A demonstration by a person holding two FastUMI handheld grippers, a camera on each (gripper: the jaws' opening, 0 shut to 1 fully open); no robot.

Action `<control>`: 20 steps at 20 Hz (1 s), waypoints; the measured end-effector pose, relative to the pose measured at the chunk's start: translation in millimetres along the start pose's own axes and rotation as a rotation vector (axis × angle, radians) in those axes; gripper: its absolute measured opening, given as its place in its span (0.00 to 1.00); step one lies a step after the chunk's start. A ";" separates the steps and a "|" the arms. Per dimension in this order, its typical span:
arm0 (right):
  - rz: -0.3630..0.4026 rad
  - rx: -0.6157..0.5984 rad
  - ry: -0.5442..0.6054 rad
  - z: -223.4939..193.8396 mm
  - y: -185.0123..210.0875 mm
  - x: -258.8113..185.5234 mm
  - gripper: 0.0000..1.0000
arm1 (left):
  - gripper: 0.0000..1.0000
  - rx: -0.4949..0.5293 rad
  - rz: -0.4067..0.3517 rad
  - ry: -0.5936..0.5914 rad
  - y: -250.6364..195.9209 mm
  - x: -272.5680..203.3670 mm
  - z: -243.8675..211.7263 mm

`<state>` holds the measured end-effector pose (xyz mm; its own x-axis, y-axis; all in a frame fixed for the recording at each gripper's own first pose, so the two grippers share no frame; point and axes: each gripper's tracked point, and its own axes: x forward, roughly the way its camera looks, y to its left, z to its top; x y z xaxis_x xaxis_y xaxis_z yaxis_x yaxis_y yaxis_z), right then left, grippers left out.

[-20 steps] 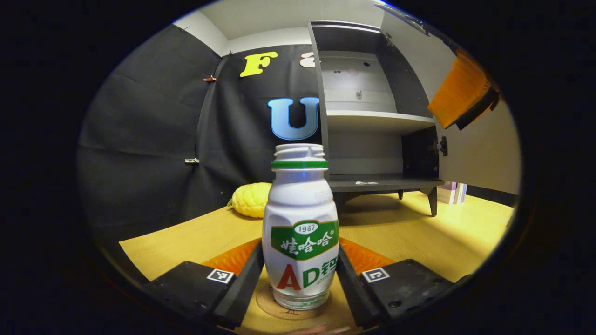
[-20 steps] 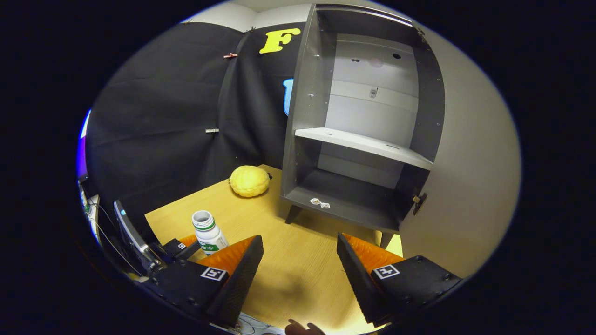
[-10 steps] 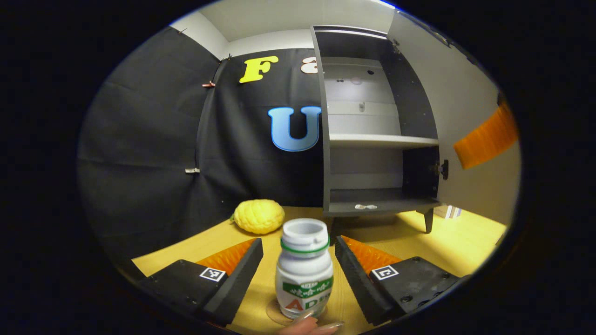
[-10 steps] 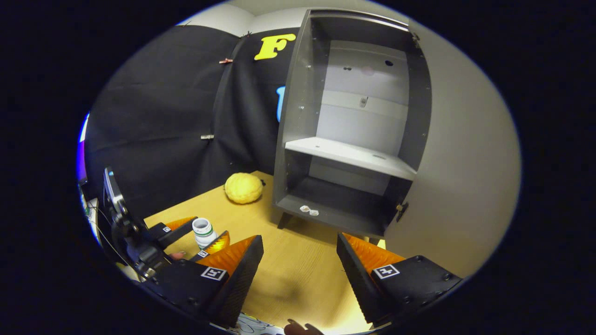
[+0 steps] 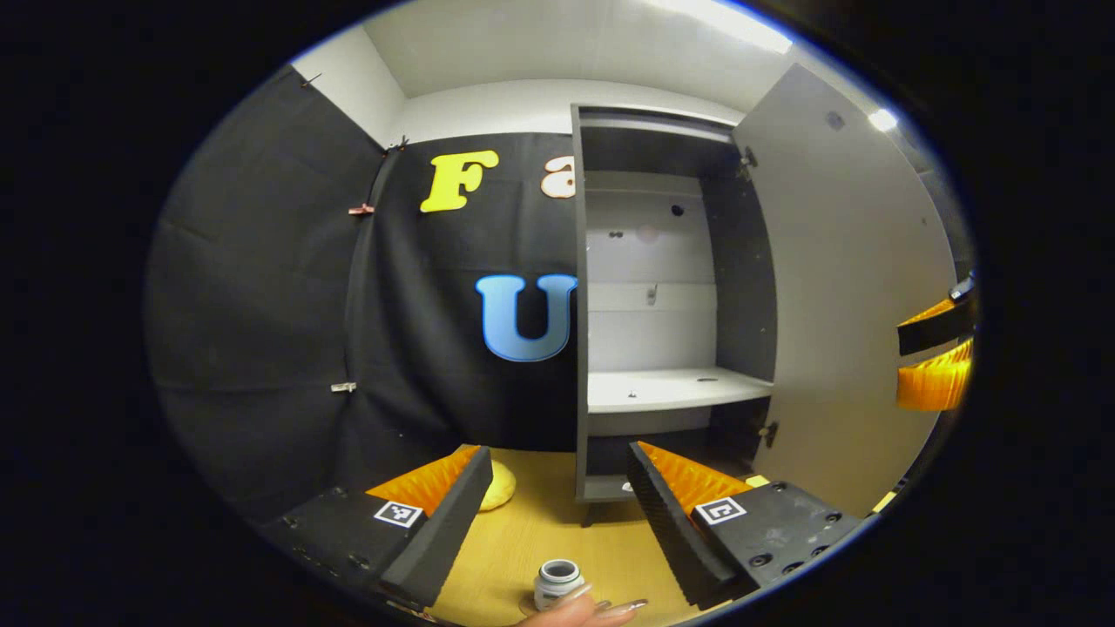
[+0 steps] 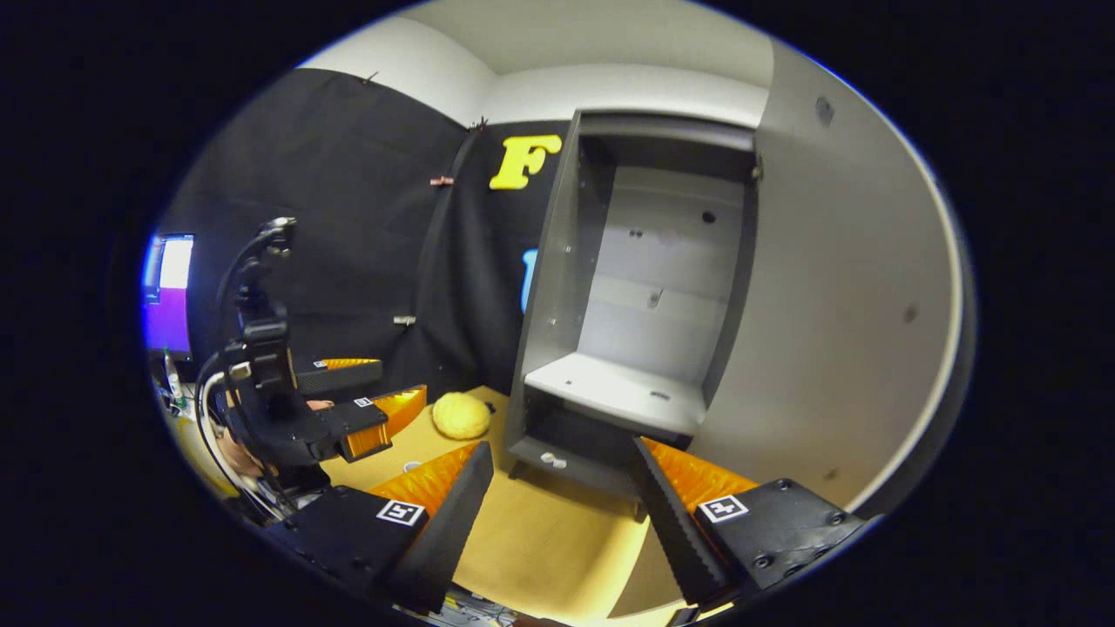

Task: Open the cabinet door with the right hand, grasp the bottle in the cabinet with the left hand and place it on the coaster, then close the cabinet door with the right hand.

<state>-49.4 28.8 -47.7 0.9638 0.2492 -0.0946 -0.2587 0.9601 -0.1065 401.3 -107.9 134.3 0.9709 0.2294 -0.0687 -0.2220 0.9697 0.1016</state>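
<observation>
The tall grey wooden cabinet (image 6: 627, 348) stood on the yellow wooden table (image 6: 549, 540) with its wide pale door (image 6: 836, 305) swung open, so closing it looked like the 1 step left. The right gripper (image 6: 562, 514) might swing too fast and make the cabinet shake, or slip off the smooth door, because no handle showed. Its 2 fingers were spread wide and held nothing. The left gripper (image 5: 557, 514) was spread wide too, with nothing in it and touching nothing. The small white plastic bottle (image 5: 557, 582) stood low between its fingers, on the round brown coaster (image 5: 528, 603), with a hand (image 5: 579, 610) just beside it.
</observation>
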 end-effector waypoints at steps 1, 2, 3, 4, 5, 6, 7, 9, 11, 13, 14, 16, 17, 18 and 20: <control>0.028 0.043 -0.015 8.1 5.4 -16.3 0.98 | 0.98 -0.012 -0.018 -0.014 -4.3 -4.5 18.9; 0.065 0.088 -0.020 14.2 9.3 -33.1 0.98 | 0.98 -0.018 -0.042 -0.030 -11.8 -13.7 34.0; 0.093 0.127 -0.014 16.8 8.7 -46.5 0.95 | 0.99 -0.012 -0.058 -0.040 -17.8 -19.0 45.8; 0.104 0.161 -0.003 18.0 3.3 -60.2 0.98 | 0.98 0.002 -0.073 -0.036 -22.7 -21.0 50.4; 0.090 0.183 -0.005 19.9 -9.7 -71.4 0.98 | 0.98 0.018 -0.087 -0.025 -28.8 -23.3 51.8; 0.058 0.194 -0.020 22.8 -26.5 -82.6 0.94 | 0.99 0.030 -0.095 -0.021 -33.2 -25.5 53.7; 0.016 0.199 -0.033 23.7 -44.3 -91.1 0.98 | 0.99 0.037 -0.103 -0.022 -38.4 -24.1 57.0; -0.074 0.191 -0.035 17.3 -77.3 -105.9 0.98 | 0.99 0.020 -0.127 -0.006 -52.4 -23.3 54.6; -0.126 0.185 -0.049 21.0 -103.2 -116.5 0.97 | 0.99 0.018 -0.135 -0.013 -65.7 -21.1 58.6; -0.136 0.192 -0.053 21.4 -118.9 -123.2 1.00 | 0.98 0.026 -0.130 -0.019 -72.6 -18.8 61.5; -0.150 0.185 -0.056 21.0 -130.0 -123.1 1.00 | 0.99 0.019 -0.135 -0.015 -78.6 -16.8 59.1; -0.186 0.162 -0.059 15.9 -154.6 -122.4 0.97 | 0.99 -0.006 -0.147 0.017 -87.8 -15.0 52.0; -0.205 0.158 -0.062 13.7 -167.6 -120.0 0.97 | 0.99 -0.017 -0.143 0.028 -89.1 -14.5 49.9; -0.213 0.165 -0.069 13.0 -178.1 -118.1 0.97 | 0.98 -0.022 -0.130 0.030 -87.3 -15.7 50.8; -0.210 0.189 -0.094 17.7 -189.8 -110.9 0.98 | 0.98 -0.007 -0.093 0.018 -82.8 -17.0 52.2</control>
<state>-106.1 -178.8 0.5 0.9990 0.0445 0.0028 -0.0445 0.9964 0.0728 407.8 -196.5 178.9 0.9855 0.1399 -0.0956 -0.1318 0.9875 0.0869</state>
